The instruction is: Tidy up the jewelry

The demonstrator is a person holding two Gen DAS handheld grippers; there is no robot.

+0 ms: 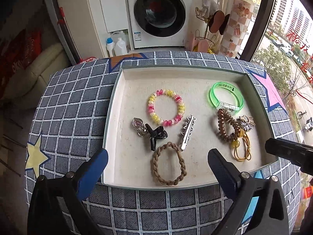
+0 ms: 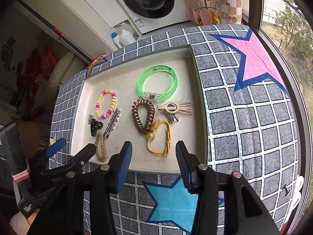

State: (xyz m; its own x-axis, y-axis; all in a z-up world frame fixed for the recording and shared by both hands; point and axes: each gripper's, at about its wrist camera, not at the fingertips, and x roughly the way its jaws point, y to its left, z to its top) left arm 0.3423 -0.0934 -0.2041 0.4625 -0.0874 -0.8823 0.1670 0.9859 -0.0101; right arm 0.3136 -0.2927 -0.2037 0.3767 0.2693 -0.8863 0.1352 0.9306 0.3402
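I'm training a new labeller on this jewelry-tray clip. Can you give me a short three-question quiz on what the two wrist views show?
1. True or false: the green translucent plastic bangle lies inside the shallow white tray.
2. Multiple choice: the brown braided hair tie touches the tip of which item? A) the silver star-edged hair clip B) the pink-and-yellow spiral hair tie C) the yellow cord bracelet with a bead
3. Fill in: between the fingers of the left gripper and the right gripper, each one holds ____.

Key: 1 true; 2 A; 3 nothing, both stand open above the tray's near edge.
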